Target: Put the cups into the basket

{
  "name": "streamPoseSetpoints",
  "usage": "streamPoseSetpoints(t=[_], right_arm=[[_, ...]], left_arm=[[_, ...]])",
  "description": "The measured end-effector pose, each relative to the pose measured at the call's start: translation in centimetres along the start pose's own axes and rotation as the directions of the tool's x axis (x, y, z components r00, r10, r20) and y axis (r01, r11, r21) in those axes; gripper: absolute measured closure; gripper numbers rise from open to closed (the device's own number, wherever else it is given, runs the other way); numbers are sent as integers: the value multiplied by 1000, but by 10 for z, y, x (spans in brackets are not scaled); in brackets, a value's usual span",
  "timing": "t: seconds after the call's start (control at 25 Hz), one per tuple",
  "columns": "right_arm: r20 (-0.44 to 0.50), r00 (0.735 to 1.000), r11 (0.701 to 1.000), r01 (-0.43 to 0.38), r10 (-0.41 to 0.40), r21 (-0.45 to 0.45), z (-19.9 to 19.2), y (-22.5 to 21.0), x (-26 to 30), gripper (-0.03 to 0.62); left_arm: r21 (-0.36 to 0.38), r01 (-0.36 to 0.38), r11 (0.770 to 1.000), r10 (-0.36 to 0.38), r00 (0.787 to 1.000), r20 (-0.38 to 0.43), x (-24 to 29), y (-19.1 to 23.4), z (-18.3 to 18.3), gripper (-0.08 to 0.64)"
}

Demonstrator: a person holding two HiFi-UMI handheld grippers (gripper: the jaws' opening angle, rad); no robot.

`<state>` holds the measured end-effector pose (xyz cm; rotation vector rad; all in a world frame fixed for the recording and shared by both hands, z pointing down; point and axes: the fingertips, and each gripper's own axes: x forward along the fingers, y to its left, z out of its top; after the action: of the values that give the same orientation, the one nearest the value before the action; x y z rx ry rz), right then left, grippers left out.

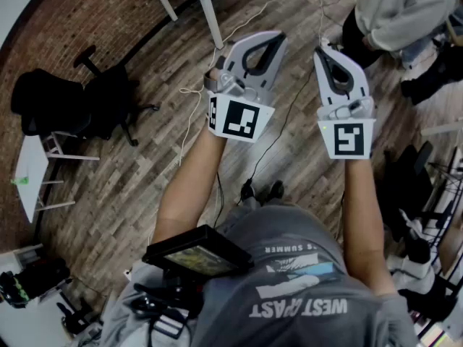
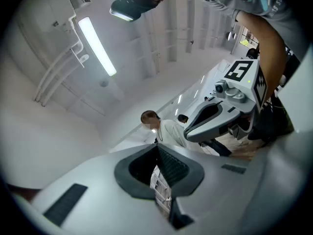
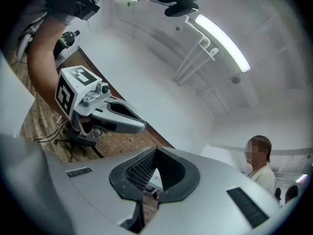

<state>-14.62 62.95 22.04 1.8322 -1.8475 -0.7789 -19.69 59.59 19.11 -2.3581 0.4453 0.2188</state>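
No cup or basket shows in any view. In the head view both grippers are held up side by side over the wooden floor, pointing away from the person. My left gripper (image 1: 277,37) is shut, with nothing between its jaws. My right gripper (image 1: 323,50) is shut too and holds nothing. In the left gripper view its own jaws (image 2: 157,146) meet at the tips and point up toward the ceiling, with the right gripper (image 2: 190,133) alongside. The right gripper view shows its jaws (image 3: 156,150) closed, and the left gripper (image 3: 143,127) beside them.
A black office chair (image 1: 108,103) stands on the floor at the left, near a white table (image 1: 32,172). Table legs (image 1: 210,13) and loose cables (image 1: 192,114) lie ahead. Another person (image 1: 405,9) stands at the upper right. Equipment crowds the right edge (image 1: 427,223).
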Motion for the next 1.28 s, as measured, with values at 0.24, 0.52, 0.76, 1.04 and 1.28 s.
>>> streamPoseSetpoints(t=[0.24, 0.52, 0.76, 1.04, 1.28], right_arm=[[15, 1000, 1000, -1, 1, -27, 5, 2, 7, 583], [23, 1000, 1000, 9, -9, -12, 10, 7, 14, 581], [22, 1000, 999, 5, -6, 32, 12, 16, 25, 580], [39, 999, 1000, 23, -23, 4, 17, 13, 42, 580], [33, 999, 1000, 21, -22, 19, 4, 3, 62, 581]], left_arm=[[-30, 1, 1000, 0, 1000, 22, 0, -1, -8, 560], [-10, 9, 1000, -8, 1000, 20, -4, 9, -13, 560], [-6, 9, 1000, -9, 1000, 7, -11, 21, -27, 560], [-18, 9, 1000, -9, 1000, 19, -7, 32, -39, 559], [-25, 21, 999, -21, 1000, 7, 9, 35, -57, 560]])
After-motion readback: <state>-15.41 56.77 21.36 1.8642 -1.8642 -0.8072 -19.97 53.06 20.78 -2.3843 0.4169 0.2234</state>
